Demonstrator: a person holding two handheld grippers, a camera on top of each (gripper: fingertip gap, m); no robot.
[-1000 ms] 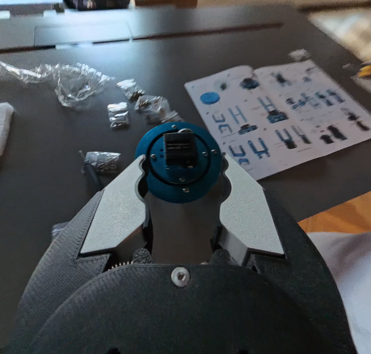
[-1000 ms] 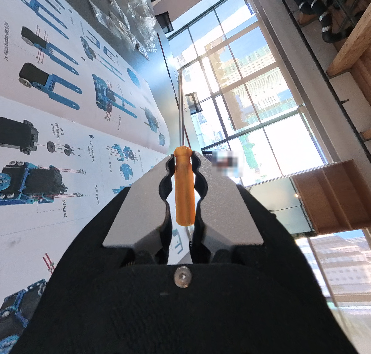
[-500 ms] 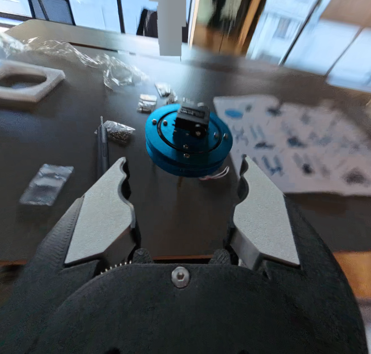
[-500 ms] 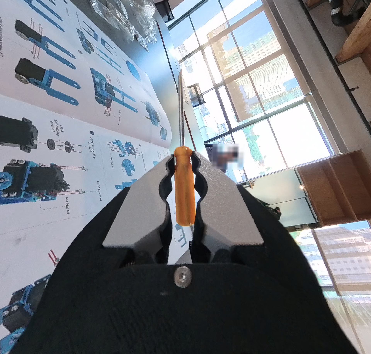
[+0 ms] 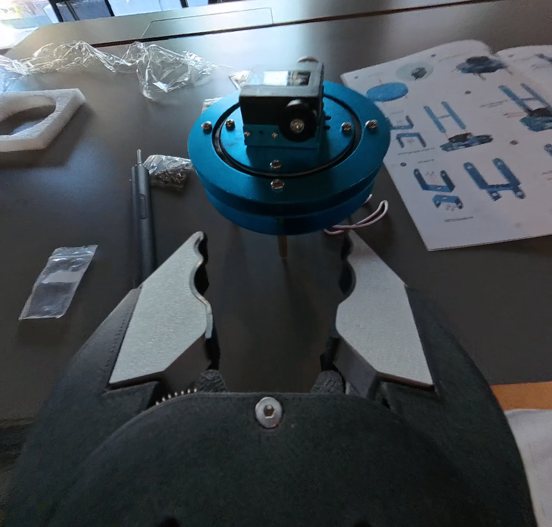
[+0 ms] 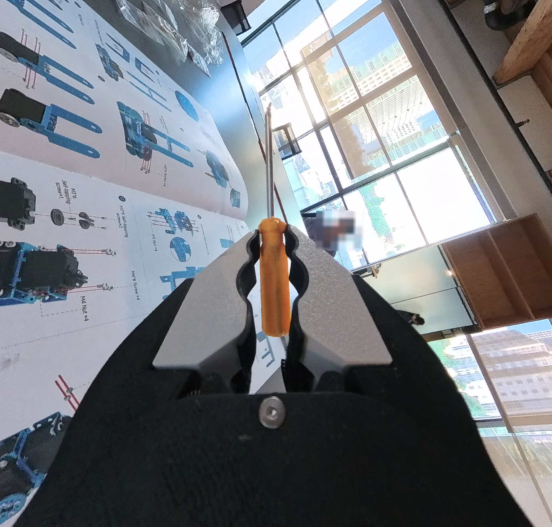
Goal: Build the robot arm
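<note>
My left gripper (image 5: 274,241) is open and empty, just short of a round blue metal base (image 5: 286,166) that stands on the dark table (image 5: 268,288). A black servo (image 5: 280,100) is mounted on top of the base, and thin wires (image 5: 361,220) trail from its right side. My right gripper (image 6: 270,232) is shut on the handle of an orange screwdriver (image 6: 274,279), whose thin metal shaft (image 6: 269,166) points forward. This gripper is turned on its side, low over an open instruction booklet (image 6: 89,160).
The booklet also lies right of the base in the left wrist view (image 5: 478,142). A grey pen-like driver (image 5: 143,214), small bags of screws (image 5: 168,169), a flat plastic bag (image 5: 58,279), crumpled clear wrap (image 5: 155,65) and a white foam piece (image 5: 33,118) lie left. Large windows (image 6: 388,109) stand beyond. My hands' fingertips stand some 40 cm from each other.
My left gripper opened off the blue base, let it go and drew back; the base now stands free on the table. My right gripper kept its hold on the screwdriver and barely shifted.
</note>
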